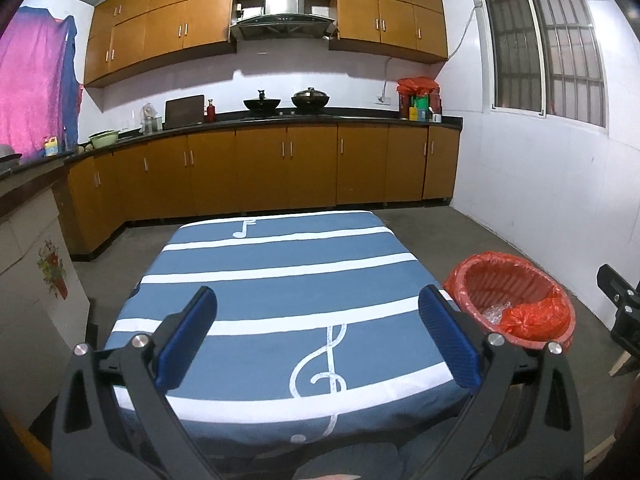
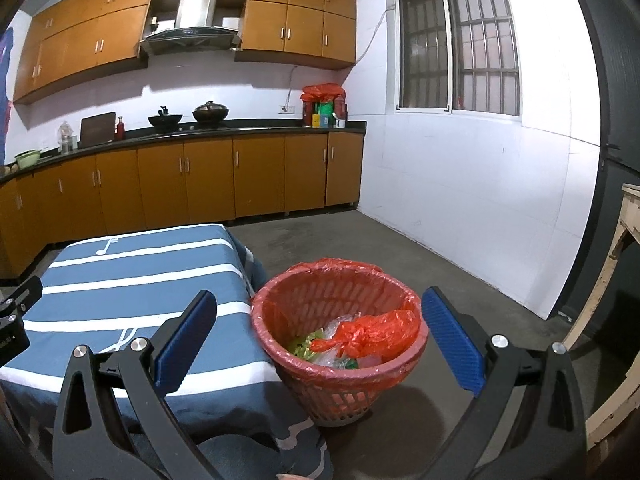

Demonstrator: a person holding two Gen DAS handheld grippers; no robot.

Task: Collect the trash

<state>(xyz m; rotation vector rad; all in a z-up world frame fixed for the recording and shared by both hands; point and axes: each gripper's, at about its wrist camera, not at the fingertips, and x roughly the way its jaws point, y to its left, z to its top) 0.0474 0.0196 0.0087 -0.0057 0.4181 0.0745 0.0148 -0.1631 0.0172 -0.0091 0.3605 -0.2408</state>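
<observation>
Both grippers, left (image 1: 318,334) and right (image 2: 320,336), hold their ribbed blue pads wide apart on nothing, over the striped cloth table (image 1: 280,280), while the round lattice bin (image 2: 340,396) beside it, lined with crinkled red plastic, holds the crumpled trash (image 2: 352,344).

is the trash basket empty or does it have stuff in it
Partly filled: the lined trash basket stands upright beside the table, with a crumpled red bag and wrappers at its bottom.
</observation>
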